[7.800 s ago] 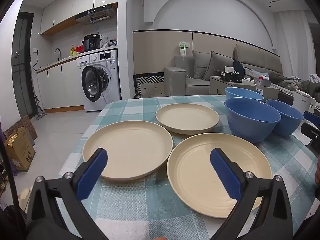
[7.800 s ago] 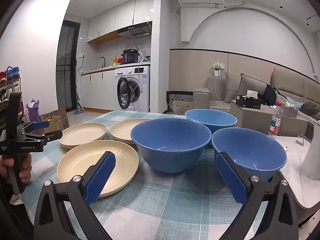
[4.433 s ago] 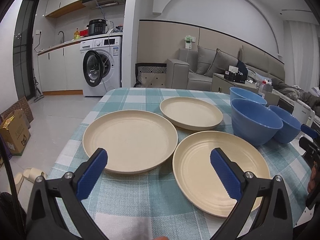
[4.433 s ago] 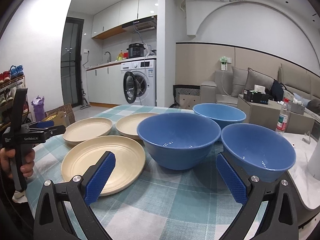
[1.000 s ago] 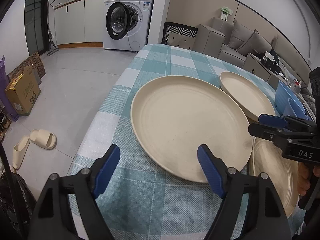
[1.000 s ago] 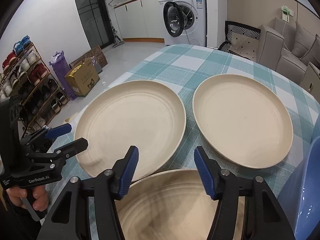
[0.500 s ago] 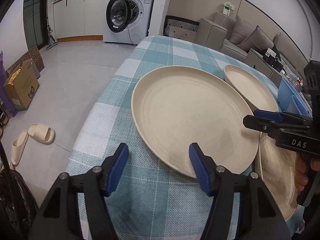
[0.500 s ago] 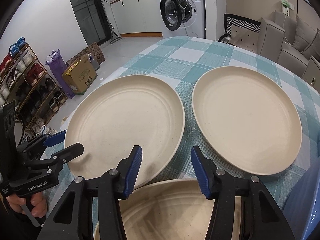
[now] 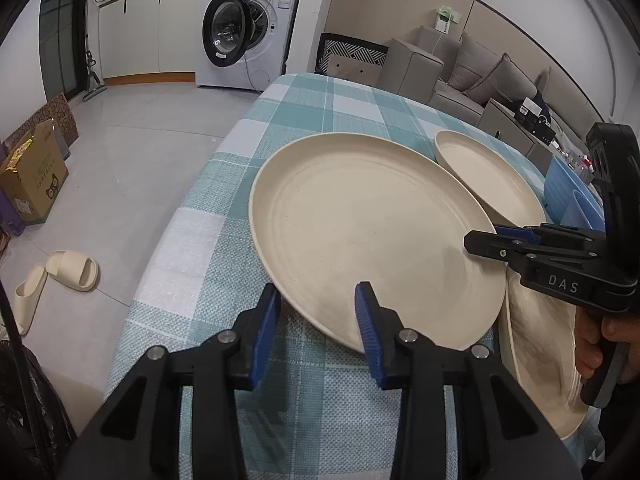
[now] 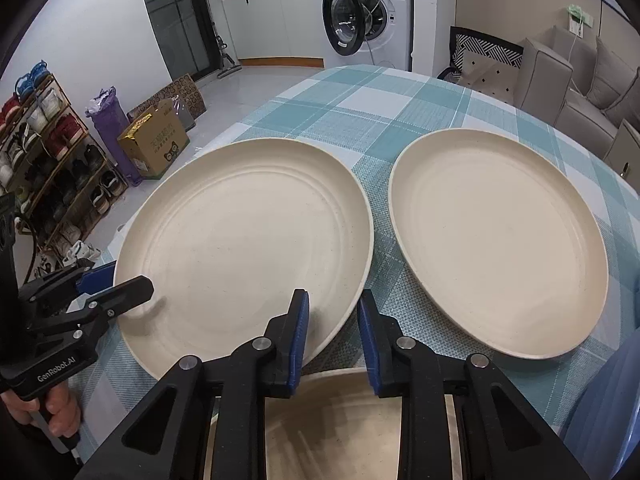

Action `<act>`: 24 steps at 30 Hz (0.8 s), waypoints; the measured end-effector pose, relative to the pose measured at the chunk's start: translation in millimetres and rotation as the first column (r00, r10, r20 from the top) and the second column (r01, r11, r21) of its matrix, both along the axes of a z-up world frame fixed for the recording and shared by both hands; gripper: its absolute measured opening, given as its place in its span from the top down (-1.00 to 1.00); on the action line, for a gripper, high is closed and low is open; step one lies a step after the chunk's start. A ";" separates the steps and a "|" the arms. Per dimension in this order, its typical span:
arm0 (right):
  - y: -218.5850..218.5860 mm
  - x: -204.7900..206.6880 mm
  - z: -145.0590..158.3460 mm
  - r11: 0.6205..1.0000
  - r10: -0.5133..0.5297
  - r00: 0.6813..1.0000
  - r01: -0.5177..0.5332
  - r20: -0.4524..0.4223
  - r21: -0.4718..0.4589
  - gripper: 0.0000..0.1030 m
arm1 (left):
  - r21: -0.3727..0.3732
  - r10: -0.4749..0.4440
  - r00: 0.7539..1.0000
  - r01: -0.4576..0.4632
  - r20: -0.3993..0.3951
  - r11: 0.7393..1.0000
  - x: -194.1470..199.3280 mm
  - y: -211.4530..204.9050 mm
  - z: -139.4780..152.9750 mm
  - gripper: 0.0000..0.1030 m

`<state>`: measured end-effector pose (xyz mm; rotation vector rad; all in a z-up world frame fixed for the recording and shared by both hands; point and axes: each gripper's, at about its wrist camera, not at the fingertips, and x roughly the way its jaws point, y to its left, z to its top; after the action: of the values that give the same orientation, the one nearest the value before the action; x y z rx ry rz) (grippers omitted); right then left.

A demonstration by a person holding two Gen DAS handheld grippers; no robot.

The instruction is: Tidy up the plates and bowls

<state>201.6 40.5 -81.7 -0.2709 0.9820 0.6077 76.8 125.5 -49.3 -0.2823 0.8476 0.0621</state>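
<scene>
A large cream plate (image 9: 368, 232) (image 10: 248, 248) lies on the checked tablecloth (image 9: 208, 248). My left gripper (image 9: 318, 322) straddles its near rim, jaws partly closed with a gap still showing. My right gripper (image 10: 332, 334) straddles the opposite rim, jaws also narrowed and not pressed; it also shows in the left wrist view (image 9: 504, 240). A second cream plate (image 10: 496, 240) lies beside the first. A third cream plate (image 10: 348, 420) lies under my right gripper. Blue bowls (image 9: 572, 196) stand at the far right.
The table's left edge (image 9: 168, 232) drops to the floor with slippers (image 9: 56, 280) and a cardboard box (image 10: 154, 140). A washing machine (image 9: 240, 24) and a sofa (image 9: 480, 68) stand beyond. A shoe rack (image 10: 44, 152) is at the left.
Both grippers have moved in onto opposite rims of the large plate and their jaws have narrowed from wide open. The plates have not moved.
</scene>
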 end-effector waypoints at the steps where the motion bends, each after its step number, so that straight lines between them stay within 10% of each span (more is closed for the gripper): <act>1: 0.4 -1.0 0.5 1.000 0.002 1.000 -0.002 0.005 -0.002 0.53 | 0.004 -0.001 1.000 0.001 -0.001 1.000 -0.1 -0.5 0.2 0.28; 24: -1.9 -20.2 30.5 0.999 -0.006 0.997 0.004 0.078 0.035 0.53 | 0.056 0.022 0.998 -0.025 0.065 0.998 -12.4 0.2 23.9 0.29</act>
<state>181.4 38.6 -51.3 -0.2596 0.8963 0.6047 64.4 125.7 -25.4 -0.2393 0.7770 0.0987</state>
